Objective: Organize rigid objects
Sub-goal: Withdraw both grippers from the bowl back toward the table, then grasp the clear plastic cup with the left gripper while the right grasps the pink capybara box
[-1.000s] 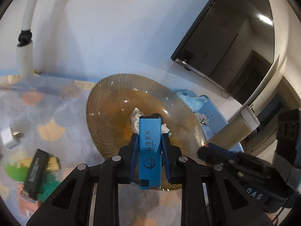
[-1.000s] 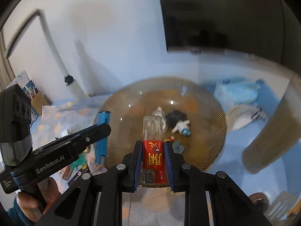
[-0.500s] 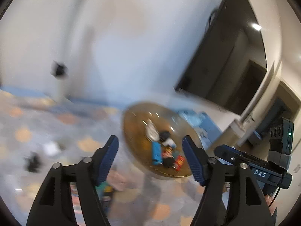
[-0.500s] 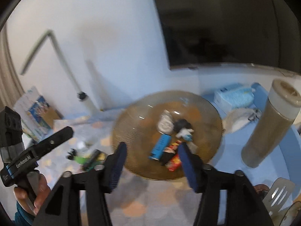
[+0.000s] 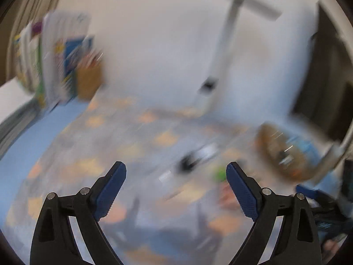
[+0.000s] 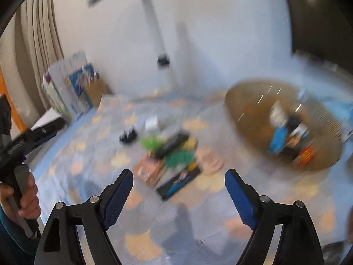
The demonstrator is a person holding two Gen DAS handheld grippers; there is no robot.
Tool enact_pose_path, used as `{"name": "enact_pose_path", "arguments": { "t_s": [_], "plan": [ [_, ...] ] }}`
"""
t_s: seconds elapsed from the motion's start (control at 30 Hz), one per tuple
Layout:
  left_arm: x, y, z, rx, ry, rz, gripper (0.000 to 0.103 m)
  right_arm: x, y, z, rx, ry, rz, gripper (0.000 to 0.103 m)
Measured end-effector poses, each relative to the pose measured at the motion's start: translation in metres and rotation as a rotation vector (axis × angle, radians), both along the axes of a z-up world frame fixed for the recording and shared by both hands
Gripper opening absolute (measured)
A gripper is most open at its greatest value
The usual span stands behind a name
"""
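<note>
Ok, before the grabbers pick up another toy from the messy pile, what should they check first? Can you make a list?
1. Left gripper open with nothing in it: ok.
2. Right gripper open with nothing in it: ok.
3. Loose pile of small objects on the patterned blue tablecloth is in front of the right gripper: ok.
4. Round brown ribbed glass dish has bare room for more: ok.
5. Picture sharp enough to pick one item: not ok, both views are blurred.
6. Grippers clear of each other: ok, the left one is far off at the edge of the right view.
</note>
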State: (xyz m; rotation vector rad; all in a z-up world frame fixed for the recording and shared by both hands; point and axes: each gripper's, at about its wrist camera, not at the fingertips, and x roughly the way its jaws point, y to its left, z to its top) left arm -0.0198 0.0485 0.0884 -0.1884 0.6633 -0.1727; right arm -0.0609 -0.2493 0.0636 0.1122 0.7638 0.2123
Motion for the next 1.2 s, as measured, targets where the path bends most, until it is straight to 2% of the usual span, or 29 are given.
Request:
{"name": "enact_pose_path", "arguments": {
  "t_s": [0.1, 0.17, 0.23, 0.33, 0.43, 0.53, 0.6, 0.63, 0.73, 0.77, 0.8, 0.87, 0.93, 1.0, 1.03, 1.1, 1.17, 1.2],
  "plan": [
    [0.003, 0.022, -0.034, -0.023, 0.06, 0.033, 0.091, 0.006, 0.006, -0.039, -0.001, 0.067, -0.01, 0.084],
    [0.004, 0.027, -0.046, -0.008, 0.073, 0.063, 0.091, 0.008, 0.01, -0.042, -0.027, 0.08, -0.008, 0.084],
    [0.007, 0.028, -0.044, -0.055, 0.054, 0.03, 0.091, 0.008, 0.014, -0.042, -0.049, 0.065, -0.006, 0.084],
    [0.004, 0.018, -0.046, -0.01, 0.059, -0.007, 0.091, 0.013, 0.019, -0.049, -0.079, 0.11, 0.005, 0.084],
    [0.0, 0.008, -0.044, 0.048, 0.052, -0.036, 0.091, 0.011, 0.018, -0.049, -0.077, 0.1, 0.005, 0.084],
    [0.009, 0.002, -0.052, 0.075, 0.123, -0.087, 0.091, 0.011, 0.015, -0.049, -0.066, 0.113, -0.003, 0.084],
    [0.024, 0.001, -0.056, 0.059, 0.203, -0.152, 0.091, 0.012, 0.014, -0.048, -0.066, 0.116, -0.013, 0.084],
    [0.029, 0.003, -0.055, 0.038, 0.215, -0.161, 0.091, 0.012, 0.016, -0.045, -0.058, 0.118, -0.015, 0.084],
    [0.041, 0.007, -0.048, -0.059, 0.239, -0.212, 0.091, 0.019, 0.029, -0.033, 0.088, 0.154, 0.055, 0.084],
    [0.045, 0.007, -0.046, -0.092, 0.244, -0.218, 0.091, 0.023, 0.038, -0.028, 0.09, 0.155, 0.061, 0.083],
    [0.049, 0.004, -0.046, -0.104, 0.251, -0.211, 0.091, 0.027, 0.047, -0.025, 0.072, 0.155, 0.062, 0.083],
    [0.057, -0.003, -0.049, -0.078, 0.264, -0.19, 0.091, 0.041, 0.071, -0.024, 0.0, 0.176, 0.067, 0.081],
    [0.066, -0.007, -0.055, -0.053, 0.288, -0.145, 0.09, 0.055, 0.084, -0.031, -0.059, 0.222, 0.029, 0.075],
    [0.072, -0.005, -0.063, -0.085, 0.314, -0.123, 0.088, 0.065, 0.085, -0.04, -0.06, 0.267, -0.006, 0.071],
    [0.074, -0.005, -0.066, -0.095, 0.318, -0.113, 0.087, 0.069, 0.084, -0.043, -0.028, 0.272, -0.011, 0.071],
    [0.077, -0.007, -0.066, -0.077, 0.301, -0.099, 0.077, 0.076, 0.083, -0.043, -0.025, 0.273, -0.027, 0.071],
    [0.081, -0.013, -0.067, -0.047, 0.299, -0.111, 0.052, 0.086, 0.083, -0.048, -0.017, 0.299, -0.05, 0.071],
    [0.082, -0.016, -0.067, -0.027, 0.297, -0.118, 0.051, 0.089, 0.081, -0.049, -0.007, 0.307, -0.059, 0.071]
  ]
}}
